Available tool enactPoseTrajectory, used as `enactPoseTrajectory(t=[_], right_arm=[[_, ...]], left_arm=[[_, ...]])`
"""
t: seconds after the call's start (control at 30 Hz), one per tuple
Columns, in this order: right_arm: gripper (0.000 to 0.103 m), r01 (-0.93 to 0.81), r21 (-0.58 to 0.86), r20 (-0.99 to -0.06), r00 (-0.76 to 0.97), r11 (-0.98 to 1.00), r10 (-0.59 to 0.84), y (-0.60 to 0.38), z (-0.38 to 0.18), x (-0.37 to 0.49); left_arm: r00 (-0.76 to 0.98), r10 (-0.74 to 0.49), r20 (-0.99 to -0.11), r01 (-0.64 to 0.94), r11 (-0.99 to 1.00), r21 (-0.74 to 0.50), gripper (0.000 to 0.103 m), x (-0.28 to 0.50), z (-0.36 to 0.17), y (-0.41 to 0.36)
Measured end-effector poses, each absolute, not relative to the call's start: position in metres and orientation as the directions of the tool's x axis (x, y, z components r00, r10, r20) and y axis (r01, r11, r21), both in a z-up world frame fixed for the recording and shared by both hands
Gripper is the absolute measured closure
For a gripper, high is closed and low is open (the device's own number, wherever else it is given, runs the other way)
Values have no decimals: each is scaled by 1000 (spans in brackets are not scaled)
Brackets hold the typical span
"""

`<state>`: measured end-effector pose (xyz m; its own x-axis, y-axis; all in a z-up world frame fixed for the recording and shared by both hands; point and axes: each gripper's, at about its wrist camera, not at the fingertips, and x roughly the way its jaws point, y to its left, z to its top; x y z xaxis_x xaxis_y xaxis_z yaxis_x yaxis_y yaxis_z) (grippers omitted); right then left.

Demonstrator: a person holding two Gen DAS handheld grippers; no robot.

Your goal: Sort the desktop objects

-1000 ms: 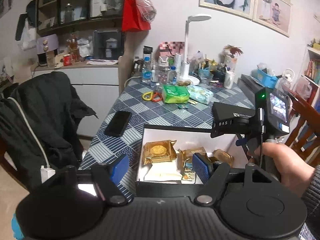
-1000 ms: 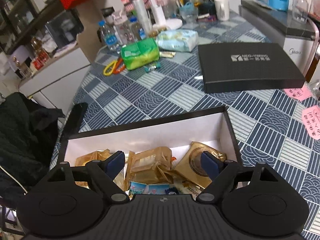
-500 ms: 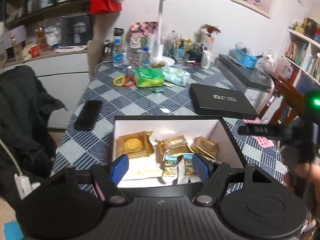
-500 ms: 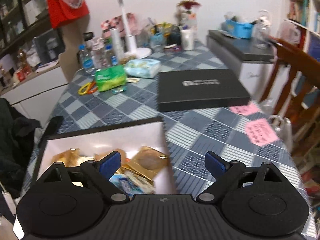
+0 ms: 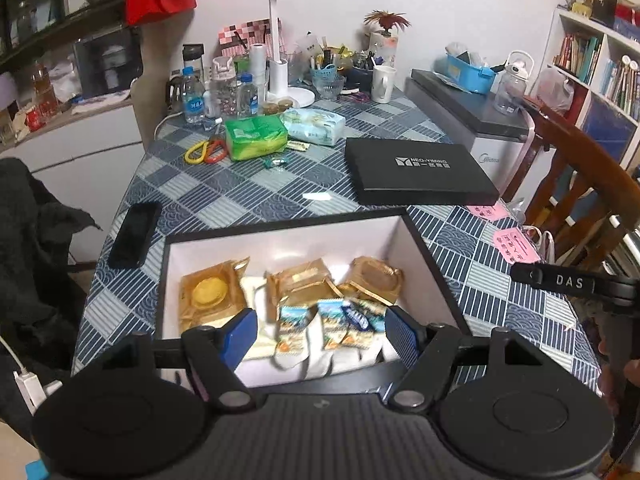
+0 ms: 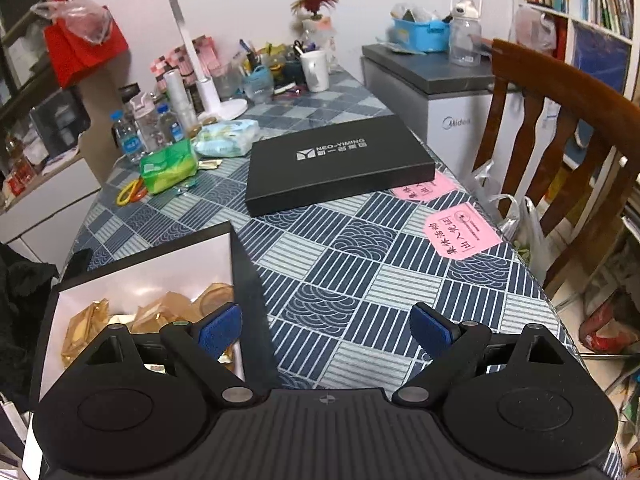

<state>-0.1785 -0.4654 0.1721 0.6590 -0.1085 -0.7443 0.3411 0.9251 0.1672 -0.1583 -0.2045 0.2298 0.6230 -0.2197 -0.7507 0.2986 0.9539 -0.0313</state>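
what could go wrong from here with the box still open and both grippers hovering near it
1. The right gripper is open and empty, with one finger over the open box's right wall; lowering could catch and shift the box.
2. The black lid overlaps one pink note; sliding it might drag the note off the table.
3. The phone lies at the table's left edge beside the box; nudging the box that way could push it off.

bench point(image 6: 360, 280): blue-and-white check, stripes and waves
box point(image 5: 432, 256): black outside, white inside
lid point(image 6: 340, 164): black, white logo
notes point(image 6: 464, 232): pink
packets point(image 5: 208, 292): gold
pads point(image 6: 430, 330): blue
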Motion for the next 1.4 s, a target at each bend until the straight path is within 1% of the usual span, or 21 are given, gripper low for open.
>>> enactPoseTrajectory(t=[0.4, 0.67, 0.9, 1.23, 1.4], right_arm=[[11, 243, 218, -777, 629, 945, 17, -562, 151, -146], [11, 237, 248, -789, 612, 939, 54, -609, 147, -134], [11, 250, 272, -785, 617, 929, 63, -613, 150, -133], [11, 305, 251, -793, 609, 919, 15, -603, 146, -138], [11, 312, 229, -787, 616, 922, -12, -599, 152, -139]], left_arm=[[597, -114, -794, 213, 977, 20, 19, -130, 218, -322], [589, -80, -805, 191, 981, 43, 19, -120, 216, -377], [595, -77, -800, 194, 980, 49, 19, -118, 222, -385], [603, -86, -793, 187, 982, 36, 19, -111, 224, -365], [594, -116, -796, 200, 980, 7, 19, -102, 222, -363]])
